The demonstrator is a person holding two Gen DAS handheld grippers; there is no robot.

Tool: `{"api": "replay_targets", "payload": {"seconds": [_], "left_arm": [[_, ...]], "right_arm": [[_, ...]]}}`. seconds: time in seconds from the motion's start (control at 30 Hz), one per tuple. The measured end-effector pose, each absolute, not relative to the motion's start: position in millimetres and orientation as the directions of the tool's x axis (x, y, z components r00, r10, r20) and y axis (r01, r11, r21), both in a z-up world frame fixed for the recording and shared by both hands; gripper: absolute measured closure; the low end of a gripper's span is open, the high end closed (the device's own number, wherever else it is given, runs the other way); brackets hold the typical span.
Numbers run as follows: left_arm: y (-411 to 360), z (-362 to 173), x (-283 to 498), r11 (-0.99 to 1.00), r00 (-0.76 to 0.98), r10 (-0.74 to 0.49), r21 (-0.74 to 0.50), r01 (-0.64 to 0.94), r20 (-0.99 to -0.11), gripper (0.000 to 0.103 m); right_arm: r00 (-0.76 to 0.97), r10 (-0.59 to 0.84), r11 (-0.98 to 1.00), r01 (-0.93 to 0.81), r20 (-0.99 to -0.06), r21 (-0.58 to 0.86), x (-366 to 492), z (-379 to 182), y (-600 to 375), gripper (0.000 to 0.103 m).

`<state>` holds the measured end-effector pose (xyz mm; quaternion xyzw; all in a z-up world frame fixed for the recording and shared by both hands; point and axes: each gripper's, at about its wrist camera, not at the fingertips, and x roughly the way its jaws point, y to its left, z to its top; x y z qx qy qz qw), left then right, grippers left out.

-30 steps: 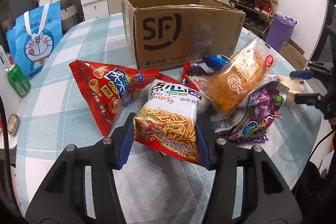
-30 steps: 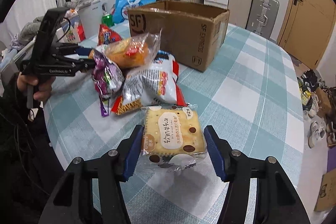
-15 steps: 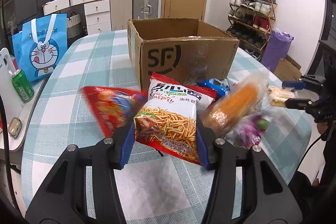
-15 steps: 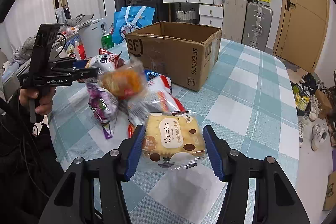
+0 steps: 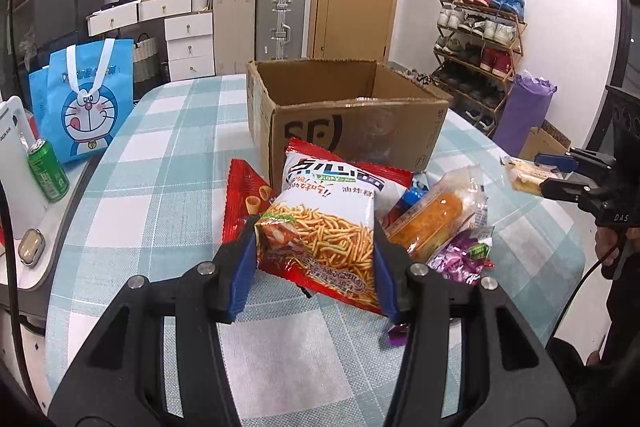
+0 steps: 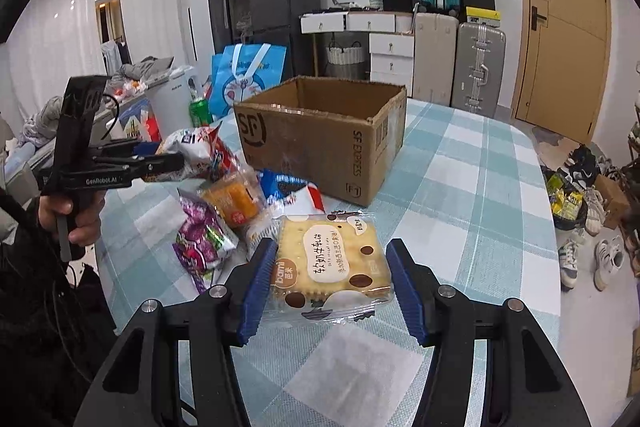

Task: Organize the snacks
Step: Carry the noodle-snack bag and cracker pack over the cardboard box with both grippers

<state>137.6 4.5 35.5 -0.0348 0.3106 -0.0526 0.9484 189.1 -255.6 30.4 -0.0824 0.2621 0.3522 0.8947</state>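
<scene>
Both snack packs have come up off the tabletop [image 5: 160, 163] since a second ago, and the box [image 5: 344, 119] now looks lower, so we can see into its open top.

The left hand-held gripper [image 5: 316, 263] squeezes the noodle snack bag [image 5: 320, 227] by its two sides. Holding the sides keeps the puffy bag flat and steady, so it should not swing. The bag hangs in the air, with the box at 12 o'clock behind it.

The right hand-held gripper [image 6: 332, 279] is closed on the cracker pack [image 6: 332, 259], also by its sides. That pack is in the air too, and the box [image 6: 320, 135] sits at 12 o'clock from it.

I think both packs are lifted high so they can go over the box wall and drop inside.

More snacks wait on the tabletop. The red chip bag [image 5: 244, 203] lies at 10 o'clock from the noodle bag. The bread pack [image 5: 432, 219] and the purple candy bag [image 5: 460, 255] lie at 3 o'clock. They sit close to the box so they are easy to grab later.

A green can [image 5: 46, 171] and a blue cartoon bag [image 5: 84, 99] stand off at 9 o'clock, well apart from the snacks.
</scene>
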Motion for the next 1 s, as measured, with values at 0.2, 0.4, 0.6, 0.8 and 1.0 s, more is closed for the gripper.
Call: {"api": "replay_targets", "payload": {"seconds": [0.2, 0.4, 0.6, 0.8, 1.0], "left_arm": [[6, 45, 132, 0.992, 0.819, -0.114, -0.103, 0.068, -0.562, 0.055], [7, 53, 135, 0.992, 0.829, -0.106, -0.112, 0.053, -0.550, 0.055], [7, 66, 139, 0.993, 0.846, -0.091, -0.110, 0.038, -0.526, 0.055], [4, 76, 151, 0.994, 0.856, -0.071, -0.103, 0.022, -0.513, 0.055], [6, 82, 178, 0.993, 0.851, -0.054, -0.119, -0.010, -0.523, 0.055]], "right_arm": [[0.650, 0.598, 0.756, -0.652, -0.469, 0.061, 191, 42, -253, 0.046], [0.677, 0.607, 0.769, -0.633, -0.416, 0.092, 192, 52, -241, 0.046], [0.701, 0.606, 0.785, -0.602, -0.377, 0.142, 197, 55, -226, 0.046], [0.722, 0.598, 0.798, -0.577, -0.347, 0.175, 203, 64, -211, 0.046], [0.737, 0.585, 0.810, -0.548, -0.339, 0.207, 219, 73, -202, 0.046]]}}
